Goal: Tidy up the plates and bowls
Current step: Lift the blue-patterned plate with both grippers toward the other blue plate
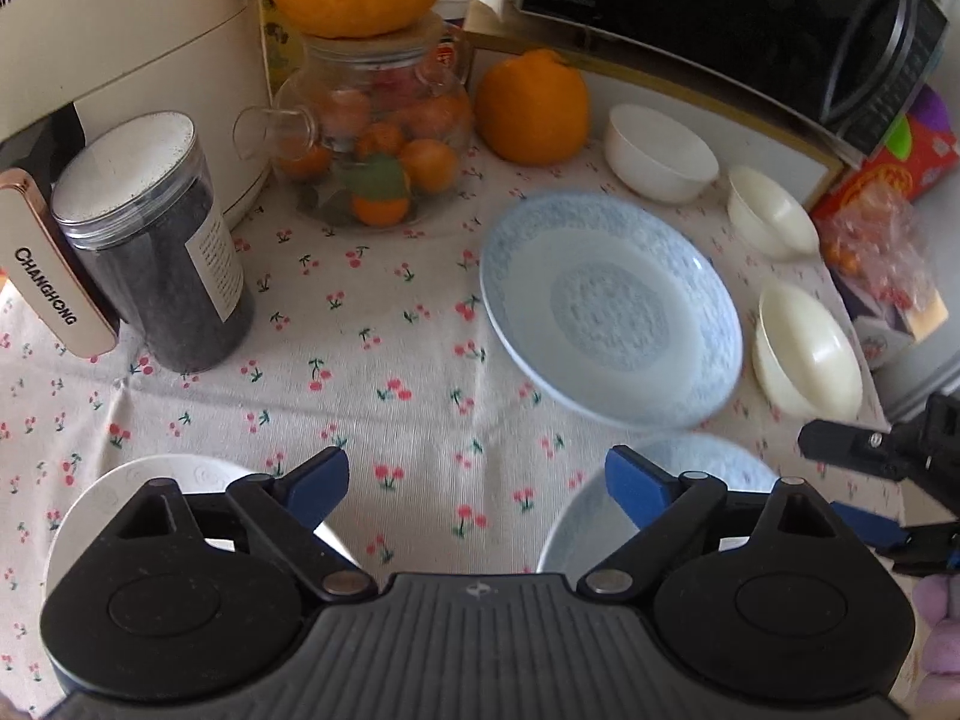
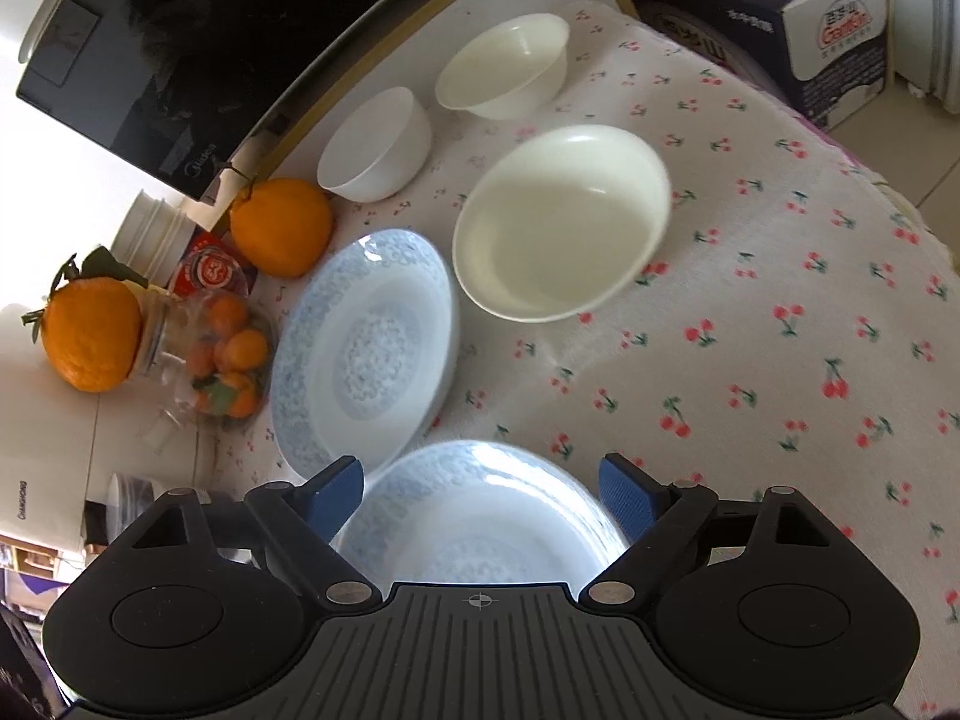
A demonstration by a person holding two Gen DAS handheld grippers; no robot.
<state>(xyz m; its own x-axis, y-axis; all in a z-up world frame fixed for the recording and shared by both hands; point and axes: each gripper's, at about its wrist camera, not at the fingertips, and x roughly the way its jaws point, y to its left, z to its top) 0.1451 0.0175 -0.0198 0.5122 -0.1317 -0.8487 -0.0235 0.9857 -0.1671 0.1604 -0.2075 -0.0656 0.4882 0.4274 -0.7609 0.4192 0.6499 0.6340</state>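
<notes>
A blue-patterned plate (image 1: 612, 312) lies mid-table; it also shows in the right wrist view (image 2: 366, 348). A second blue-patterned plate (image 1: 708, 468) (image 2: 480, 510) lies nearer. My right gripper (image 2: 480, 480) is open, its jaws either side of this plate's far rim; it shows in the left wrist view (image 1: 864, 480). A white plate (image 1: 120, 492) lies at the front left. Three white bowls stand at the right: a large one (image 1: 804, 354) (image 2: 558, 222), a small one (image 1: 768, 210) (image 2: 504, 69) and a deep one (image 1: 660, 150) (image 2: 375, 147). My left gripper (image 1: 477, 480) is open and empty above the cloth.
A dark-filled jar (image 1: 156, 252), a glass teapot of small oranges (image 1: 372, 144), large oranges (image 1: 531, 108) and a cream appliance (image 1: 120, 48) stand at the back left. A black microwave (image 1: 750, 18) stands behind the bowls. Boxes and a bag (image 1: 882, 228) sit at the right edge.
</notes>
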